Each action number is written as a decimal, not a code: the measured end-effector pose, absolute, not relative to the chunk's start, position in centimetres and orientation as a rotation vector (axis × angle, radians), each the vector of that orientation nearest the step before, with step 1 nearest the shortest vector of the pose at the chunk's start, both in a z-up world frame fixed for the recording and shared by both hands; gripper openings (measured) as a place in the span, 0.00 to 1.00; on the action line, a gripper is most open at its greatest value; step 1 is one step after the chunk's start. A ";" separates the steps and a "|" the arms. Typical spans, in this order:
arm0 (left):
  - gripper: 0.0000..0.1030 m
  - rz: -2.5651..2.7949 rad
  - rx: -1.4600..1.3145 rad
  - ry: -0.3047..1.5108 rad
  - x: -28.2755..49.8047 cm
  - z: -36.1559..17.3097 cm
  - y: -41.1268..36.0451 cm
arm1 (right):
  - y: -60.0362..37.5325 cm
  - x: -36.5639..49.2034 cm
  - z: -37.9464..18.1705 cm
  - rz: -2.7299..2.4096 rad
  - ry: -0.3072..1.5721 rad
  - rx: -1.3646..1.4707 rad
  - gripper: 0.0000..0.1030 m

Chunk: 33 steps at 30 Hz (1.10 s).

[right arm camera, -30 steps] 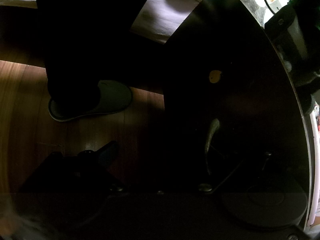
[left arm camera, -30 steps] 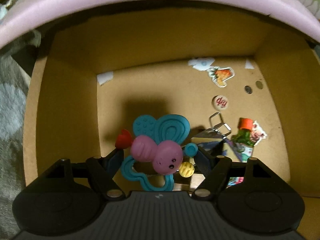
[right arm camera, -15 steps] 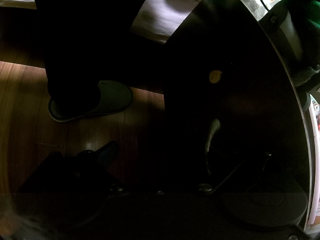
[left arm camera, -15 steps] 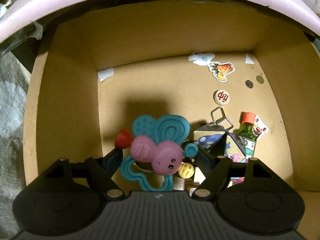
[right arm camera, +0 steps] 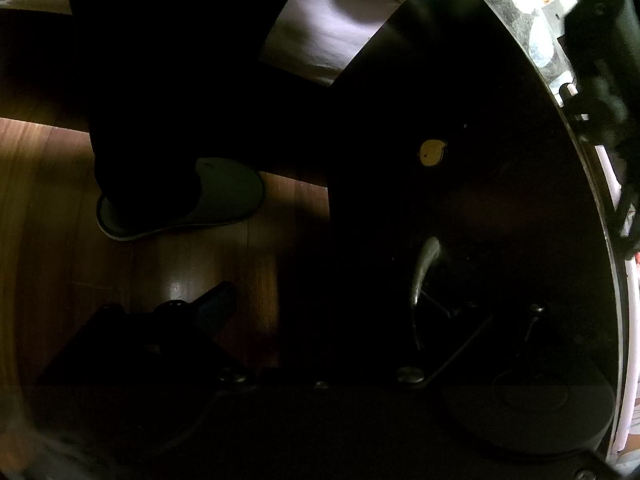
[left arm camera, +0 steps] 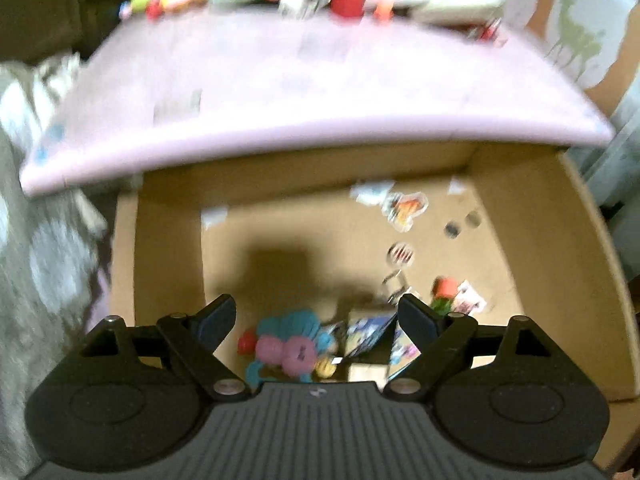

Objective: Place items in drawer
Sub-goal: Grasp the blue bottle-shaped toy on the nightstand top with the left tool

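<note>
Jaws spread wide and empty, the left gripper (left arm camera: 316, 316) hangs over the open drawer (left arm camera: 560, 240); the butterfly teether (left arm camera: 286, 348) lies at lower centre. A straight lift should clear it. The right gripper's (right arm camera: 320, 308) state is lost in darkness.

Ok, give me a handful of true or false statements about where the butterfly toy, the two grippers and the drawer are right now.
1. The butterfly toy lies in the drawer. True.
2. The left gripper is clamped on the toy. False: its jaws stand wide apart and the toy lies below them, ungripped.
3. The drawer holds nothing else. False: stickers, a round badge and a picture card also lie in it.
4. A pink tabletop overhangs the back of the drawer. True.
5. The right gripper carries a toy. False: the right wrist view shows only a dark panel, wooden floor and a slipper, with nothing between its fingers.
</note>
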State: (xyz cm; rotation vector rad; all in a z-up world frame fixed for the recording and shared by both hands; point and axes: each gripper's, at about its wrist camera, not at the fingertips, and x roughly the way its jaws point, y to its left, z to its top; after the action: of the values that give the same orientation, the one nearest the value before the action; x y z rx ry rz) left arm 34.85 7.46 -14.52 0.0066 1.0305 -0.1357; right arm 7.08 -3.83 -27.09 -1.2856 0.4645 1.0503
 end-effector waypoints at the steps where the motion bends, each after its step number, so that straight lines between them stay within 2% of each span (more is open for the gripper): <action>1: 0.86 -0.147 0.004 1.009 34.9 -13.6 7.3 | -3.8 7.1 -27.1 1.050 0.465 -1.284 0.93; 10: 0.84 -0.187 0.060 0.803 37.7 -6.6 4.7 | -3.9 7.2 -27.0 1.058 0.467 -1.274 0.92; 17: 0.71 -0.173 0.094 0.684 42.3 -3.8 3.0 | -4.0 7.2 -27.0 1.063 0.462 -1.273 0.92; 21: 0.60 -0.166 0.109 0.635 45.1 -2.9 2.1 | -4.0 7.2 -27.0 1.065 0.459 -1.270 0.92; 26: 0.54 -0.155 0.167 0.604 48.0 -3.0 0.7 | -4.0 7.2 -27.0 1.068 0.456 -1.267 0.93; 28: 0.45 -0.152 0.190 0.597 49.0 -3.4 0.1 | -4.0 7.2 -27.0 1.070 0.454 -1.267 0.93; 33: 0.34 -0.126 0.215 0.594 50.9 -4.4 -0.5 | -4.1 7.2 -26.9 1.071 0.452 -1.266 0.93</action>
State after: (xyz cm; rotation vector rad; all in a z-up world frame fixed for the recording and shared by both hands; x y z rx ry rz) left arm 50.88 -0.46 -4.41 0.2151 0.5939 -0.1265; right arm 7.21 -4.10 -26.89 -1.2664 0.4520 1.0710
